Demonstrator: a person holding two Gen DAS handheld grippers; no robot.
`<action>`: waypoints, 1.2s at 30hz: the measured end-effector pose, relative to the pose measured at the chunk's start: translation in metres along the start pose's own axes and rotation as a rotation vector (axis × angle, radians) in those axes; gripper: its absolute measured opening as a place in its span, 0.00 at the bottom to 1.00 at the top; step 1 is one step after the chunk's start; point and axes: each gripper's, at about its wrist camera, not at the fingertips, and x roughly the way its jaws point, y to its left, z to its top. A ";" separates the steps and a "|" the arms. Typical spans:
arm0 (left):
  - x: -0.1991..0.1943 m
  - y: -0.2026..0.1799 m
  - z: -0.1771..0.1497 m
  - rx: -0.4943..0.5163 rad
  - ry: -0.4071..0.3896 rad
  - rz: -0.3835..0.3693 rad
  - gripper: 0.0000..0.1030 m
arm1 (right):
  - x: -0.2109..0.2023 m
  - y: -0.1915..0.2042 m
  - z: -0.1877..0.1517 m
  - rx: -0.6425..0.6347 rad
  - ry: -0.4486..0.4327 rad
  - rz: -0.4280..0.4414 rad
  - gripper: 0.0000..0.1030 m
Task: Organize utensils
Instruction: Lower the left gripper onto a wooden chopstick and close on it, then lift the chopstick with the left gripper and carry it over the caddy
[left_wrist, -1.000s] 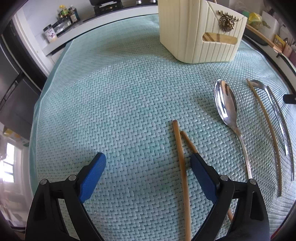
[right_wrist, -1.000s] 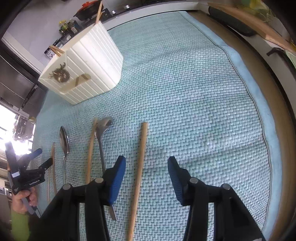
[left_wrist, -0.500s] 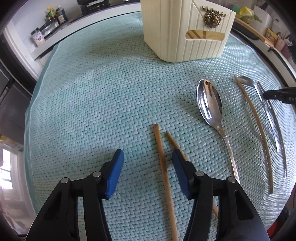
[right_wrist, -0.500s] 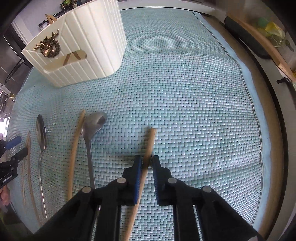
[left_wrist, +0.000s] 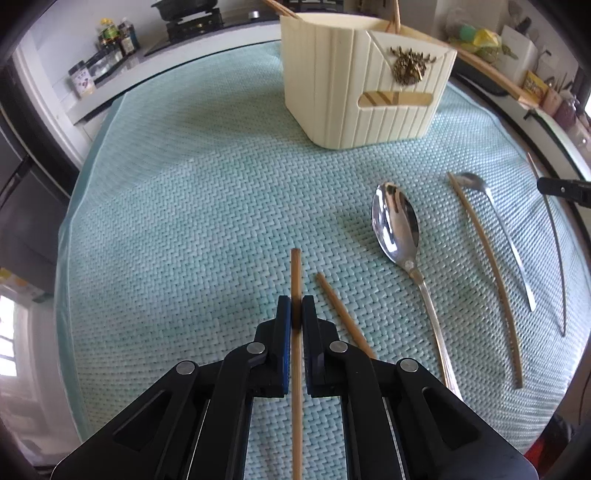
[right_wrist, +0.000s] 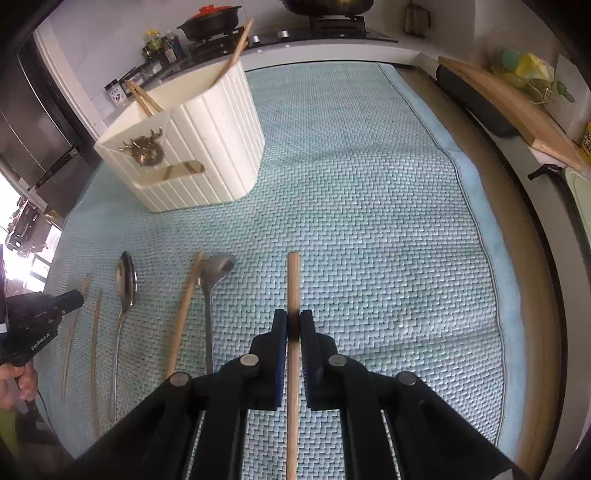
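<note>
My left gripper (left_wrist: 296, 308) is shut on a wooden chopstick (left_wrist: 296, 273) that points toward the cream utensil holder (left_wrist: 354, 88). A second chopstick (left_wrist: 341, 314) lies just right of it on the mat. A steel spoon (left_wrist: 397, 225), a bamboo chopstick (left_wrist: 487, 273) and a steel ladle-spoon (left_wrist: 498, 229) lie further right. My right gripper (right_wrist: 293, 325) is shut on a thicker wooden chopstick (right_wrist: 293, 280), held a little above the mat. The holder (right_wrist: 192, 147) stands far left in the right wrist view, with chopsticks (right_wrist: 144, 98) in it.
A teal woven mat (right_wrist: 369, 184) covers the table. The mat's right edge and bare table rim (right_wrist: 524, 295) are close on the right. A counter with jars (left_wrist: 107, 48) and a stove is behind. A wooden board (right_wrist: 509, 110) lies at the far right.
Both grippers closed: the left shut on its chopstick, the right stayed shut and lifted its chopstick. Both views moved nearer the holder.
</note>
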 end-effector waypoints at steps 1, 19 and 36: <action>-0.008 0.004 0.001 -0.007 -0.015 -0.003 0.04 | -0.008 0.000 -0.002 -0.004 -0.017 0.012 0.07; -0.154 0.027 -0.004 -0.113 -0.319 -0.083 0.04 | -0.147 0.026 -0.008 -0.098 -0.334 0.135 0.07; -0.217 0.015 0.006 -0.126 -0.463 -0.167 0.04 | -0.205 0.049 -0.003 -0.155 -0.508 0.122 0.07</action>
